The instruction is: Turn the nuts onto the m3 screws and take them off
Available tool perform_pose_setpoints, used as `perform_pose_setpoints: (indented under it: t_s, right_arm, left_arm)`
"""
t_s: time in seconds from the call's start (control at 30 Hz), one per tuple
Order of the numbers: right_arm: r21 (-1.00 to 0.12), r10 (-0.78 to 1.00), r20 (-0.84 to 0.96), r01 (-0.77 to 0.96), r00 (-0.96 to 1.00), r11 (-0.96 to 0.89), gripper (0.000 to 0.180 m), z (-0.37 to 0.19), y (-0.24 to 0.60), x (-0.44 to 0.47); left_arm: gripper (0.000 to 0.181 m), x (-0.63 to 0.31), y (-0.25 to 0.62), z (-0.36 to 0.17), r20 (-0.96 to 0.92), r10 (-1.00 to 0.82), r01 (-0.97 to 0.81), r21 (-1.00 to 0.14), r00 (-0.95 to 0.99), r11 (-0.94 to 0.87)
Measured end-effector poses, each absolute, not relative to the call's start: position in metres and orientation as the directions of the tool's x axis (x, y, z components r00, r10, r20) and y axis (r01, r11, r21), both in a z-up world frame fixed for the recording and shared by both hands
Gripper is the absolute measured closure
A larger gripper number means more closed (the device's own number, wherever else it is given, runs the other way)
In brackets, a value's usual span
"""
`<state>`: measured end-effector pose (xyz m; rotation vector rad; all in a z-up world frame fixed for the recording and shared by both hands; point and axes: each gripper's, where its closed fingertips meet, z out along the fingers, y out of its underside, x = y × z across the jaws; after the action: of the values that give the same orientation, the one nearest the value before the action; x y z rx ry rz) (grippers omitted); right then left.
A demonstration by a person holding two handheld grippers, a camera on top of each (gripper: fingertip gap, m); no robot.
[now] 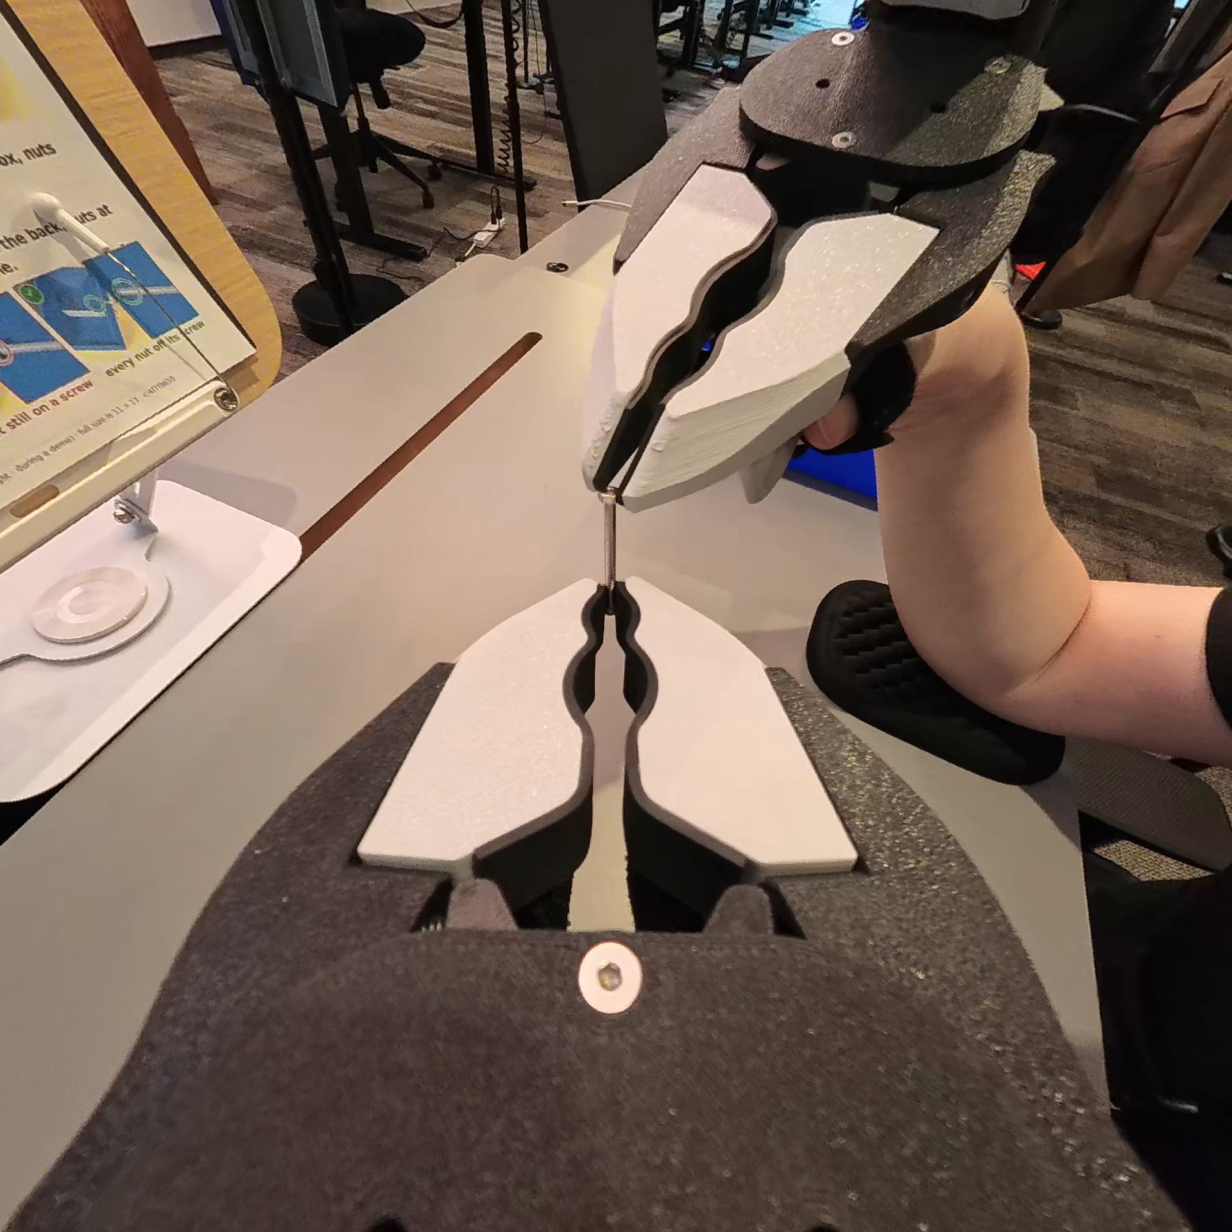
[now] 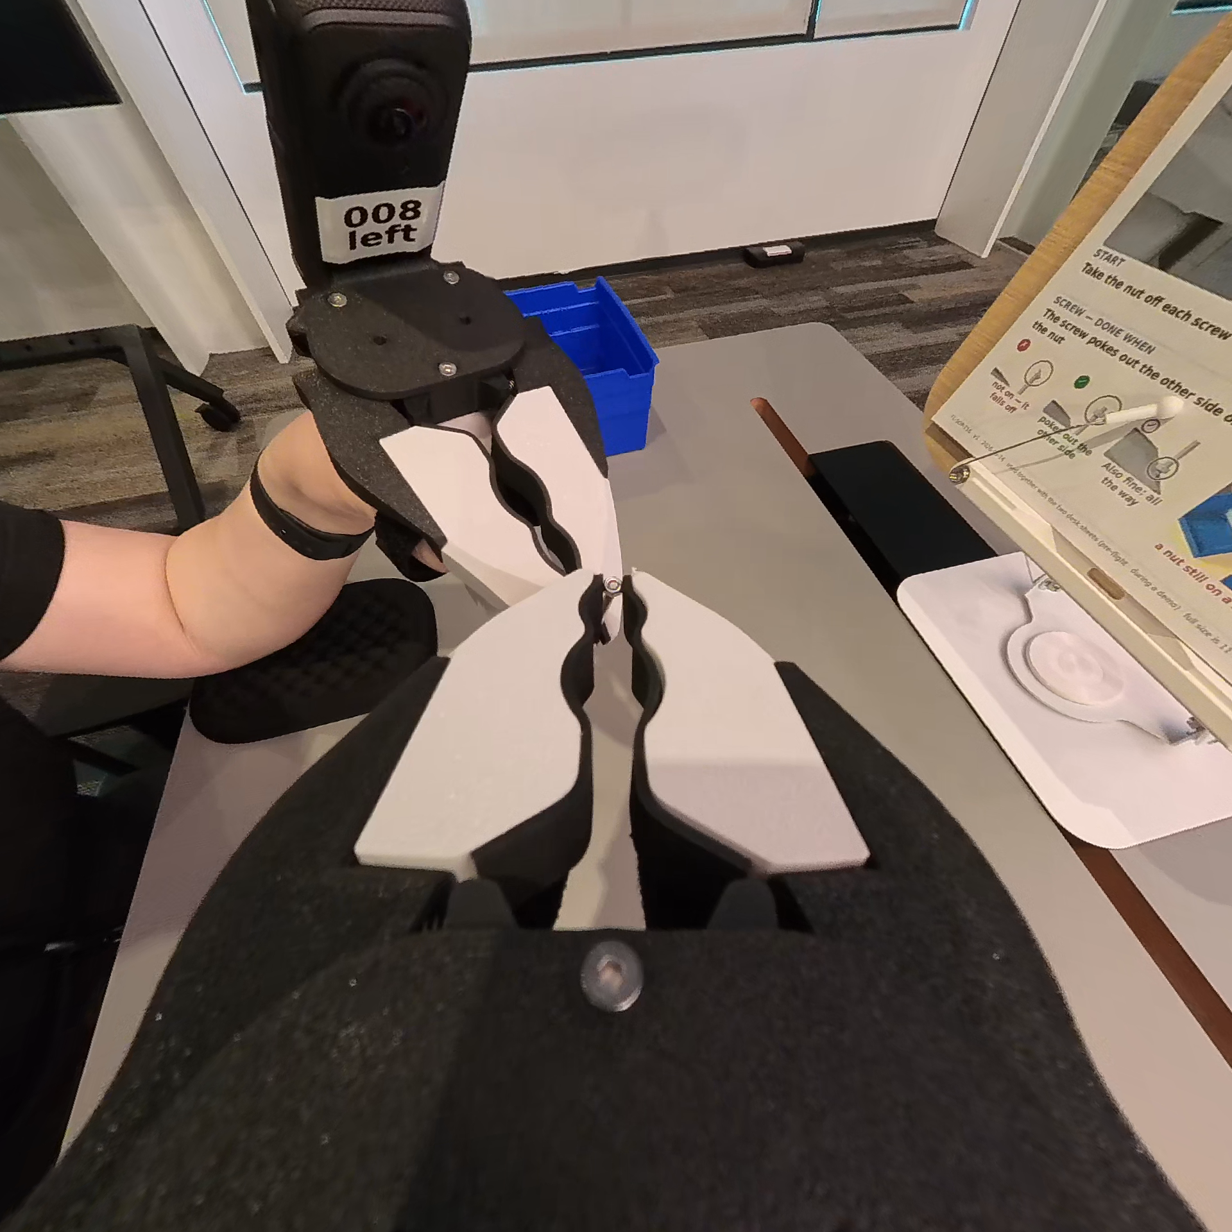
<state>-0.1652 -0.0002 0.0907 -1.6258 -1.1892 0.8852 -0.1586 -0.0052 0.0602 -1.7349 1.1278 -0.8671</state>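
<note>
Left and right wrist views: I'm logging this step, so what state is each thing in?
left gripper: shut on the screw's lower end
screw: held upright between both grippers, above the table
right gripper: shut on the nut
nut: at the screw's far end
blue bin: open-topped, contents hidden
</note>
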Motion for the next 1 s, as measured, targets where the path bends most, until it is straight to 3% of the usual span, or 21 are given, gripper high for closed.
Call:
perform_pose_setpoints:
  t_s: [0.6, 1.0]
  right_arm:
    - [-0.964, 0.982, -0.044, 0.251, 0.186, -0.091, 0.175, 0.097, -0.005, -0.17]
    - [-0.975, 0.991, -0.063, 0.204, 0.116, -0.086, 0.175, 0.049, -0.01, -0.168]
  left_arm:
    - [0.179, -0.164, -0.009, 0.066, 0.115, -0.937, -0.34, -0.912, 0.33, -0.231]
    - [0.178, -0.163, -0.017, 0.017, 0.209, -0.939, -0.347, -0.889, 0.273, -0.299]
